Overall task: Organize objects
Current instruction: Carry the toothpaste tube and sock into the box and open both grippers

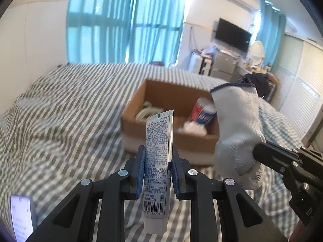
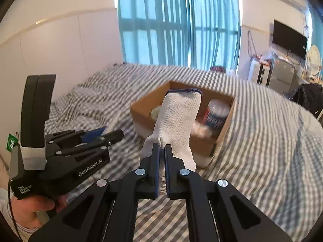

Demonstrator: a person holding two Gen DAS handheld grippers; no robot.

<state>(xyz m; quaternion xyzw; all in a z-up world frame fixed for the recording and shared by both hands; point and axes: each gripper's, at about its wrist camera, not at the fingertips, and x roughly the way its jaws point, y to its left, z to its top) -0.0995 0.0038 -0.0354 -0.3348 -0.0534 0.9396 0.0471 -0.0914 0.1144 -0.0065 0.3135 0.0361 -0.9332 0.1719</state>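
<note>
I note the striped bed (image 1: pixel 60 121) carrying an open cardboard box (image 1: pixel 157 92), my reference point. In front of the box, my right gripper (image 2: pixel 162 170) has its fingers nearly together, pinching a white knit glove (image 2: pixel 177 121) at its lower end; the glove's long axis stands upright, blue-trimmed cuff uppermost. Left of the glove, also in front of the box, my left gripper (image 1: pixel 157 171) clamps a toothpaste tube (image 1: pixel 157 161) at mid-length, axis upright, crimped end up, cap down. Inside the box lies a red-and-blue labelled container (image 1: pixel 201 114).
</note>
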